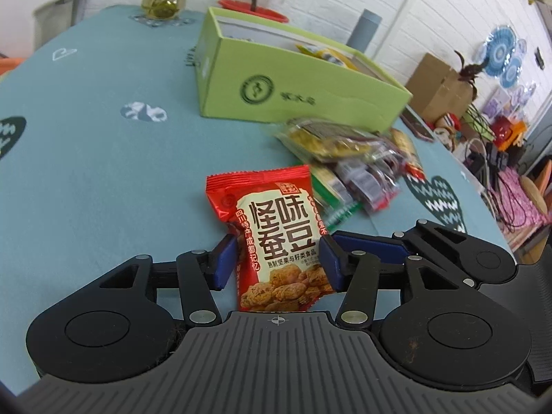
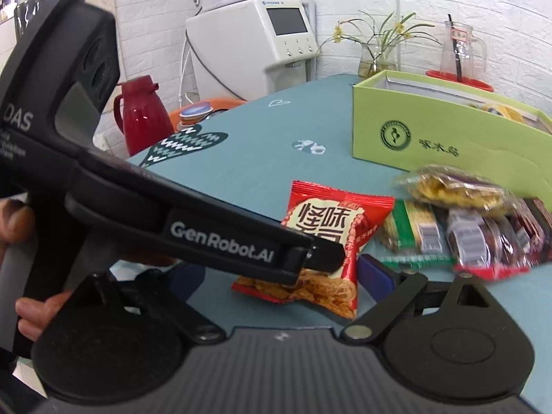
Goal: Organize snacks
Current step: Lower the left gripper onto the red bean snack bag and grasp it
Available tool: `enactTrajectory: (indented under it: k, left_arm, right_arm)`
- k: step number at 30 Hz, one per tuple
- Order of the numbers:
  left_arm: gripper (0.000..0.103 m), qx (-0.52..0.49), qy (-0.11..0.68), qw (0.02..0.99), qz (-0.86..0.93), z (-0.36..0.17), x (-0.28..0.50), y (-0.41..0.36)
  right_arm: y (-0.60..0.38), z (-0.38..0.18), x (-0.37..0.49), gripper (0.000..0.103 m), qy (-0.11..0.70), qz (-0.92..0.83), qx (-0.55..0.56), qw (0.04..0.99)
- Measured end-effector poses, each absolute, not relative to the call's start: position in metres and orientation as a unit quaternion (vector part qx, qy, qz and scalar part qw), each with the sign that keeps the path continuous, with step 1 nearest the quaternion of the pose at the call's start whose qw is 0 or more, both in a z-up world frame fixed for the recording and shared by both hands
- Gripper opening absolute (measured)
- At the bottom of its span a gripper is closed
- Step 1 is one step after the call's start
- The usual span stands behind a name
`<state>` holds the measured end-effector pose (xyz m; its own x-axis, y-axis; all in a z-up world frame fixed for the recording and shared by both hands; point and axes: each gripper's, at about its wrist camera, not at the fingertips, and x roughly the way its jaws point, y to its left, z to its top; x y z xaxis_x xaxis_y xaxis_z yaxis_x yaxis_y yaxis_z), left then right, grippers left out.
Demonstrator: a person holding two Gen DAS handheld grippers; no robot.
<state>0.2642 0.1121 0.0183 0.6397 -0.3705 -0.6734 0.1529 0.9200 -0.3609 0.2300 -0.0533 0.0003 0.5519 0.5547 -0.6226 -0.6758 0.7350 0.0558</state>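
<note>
Left gripper [image 1: 277,258] tilted down, jaws clamped on red snack pack [image 1: 272,227] (right gripper [image 2: 276,276] jaws apart).

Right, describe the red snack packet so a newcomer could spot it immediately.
Find the light green box on the teal tablecloth. In front of it lies a heap of snack packets; the red packet sits at the heap's near left edge, pinched between the blue pads of the left hand-held gripper. It alone is bright red foil with a cream panel of large dark characters.
</note>
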Motion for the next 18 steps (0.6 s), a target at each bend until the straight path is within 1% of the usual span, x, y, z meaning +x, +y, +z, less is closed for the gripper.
enactTrajectory:
  k: [3,6,8,18]
  left_arm:
    - [0.04,-0.146,0.405,0.89,-0.151,0.015,0.255,0.105]
    - [0.046,-0.13,0.403,0.894,-0.149,0.016,0.249,0.096]
    - [0.048,-0.118,0.402,0.896,-0.146,0.016,0.246,0.09]
    - [0.048,-0.119,0.397,0.898,-0.148,0.015,0.239,0.087]
  right_arm:
    - [-0.064,-0.002,0.221,0.094,0.323,0.346,-0.085,0.877]
    - [-0.074,-0.004,0.217,0.094,0.33,0.345,-0.071,0.876]
    - [-0.078,-0.007,0.213,0.093,0.335,0.343,-0.063,0.875]
    - [-0.082,-0.009,0.206,0.093,0.339,0.338,-0.06,0.876]
